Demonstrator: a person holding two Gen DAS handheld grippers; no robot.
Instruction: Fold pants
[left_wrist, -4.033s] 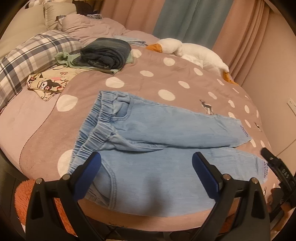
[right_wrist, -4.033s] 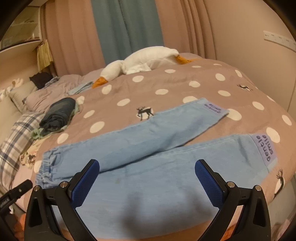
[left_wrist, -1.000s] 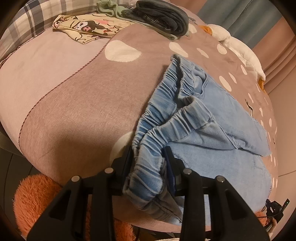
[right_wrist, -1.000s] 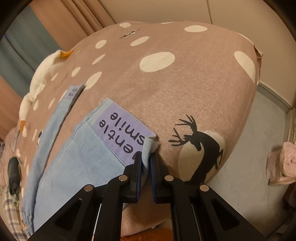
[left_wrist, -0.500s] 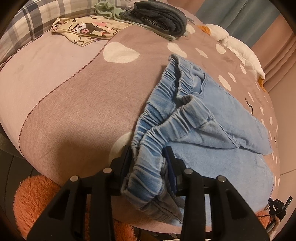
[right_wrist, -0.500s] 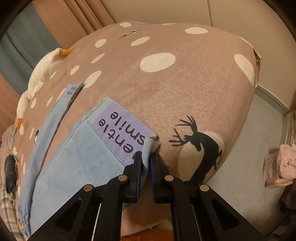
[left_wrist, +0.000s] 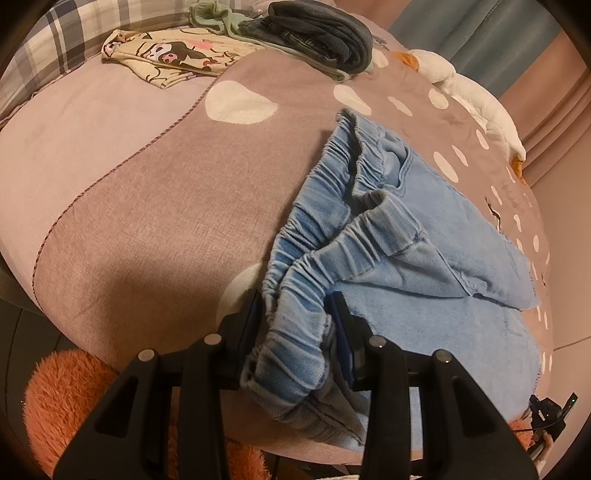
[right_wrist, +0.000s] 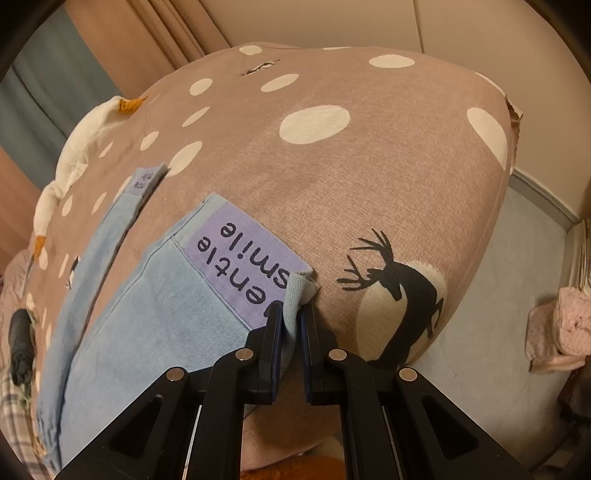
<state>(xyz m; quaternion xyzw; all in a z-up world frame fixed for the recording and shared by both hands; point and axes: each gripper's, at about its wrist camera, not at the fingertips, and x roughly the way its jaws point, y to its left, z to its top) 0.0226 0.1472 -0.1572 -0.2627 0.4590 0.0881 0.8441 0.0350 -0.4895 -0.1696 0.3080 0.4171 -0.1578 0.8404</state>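
Two hand-held grippers pinch opposite ends of light-blue denim pants lying on a bed.

Left hand-held gripper clamps its blue-padded jaws on the gathered elastic waistband at the near edge of the bed, the bunched fabric filling the gap. Right hand-held gripper has its jaws pressed nearly together on the corner of the nearer leg cuff, just beside the purple "gentle smile" patch. The pants lie spread across the brown blanket with white polka dots, legs slightly apart. A folded dark garment sits well beyond the waistband, and a white plush goose lies along the far side.
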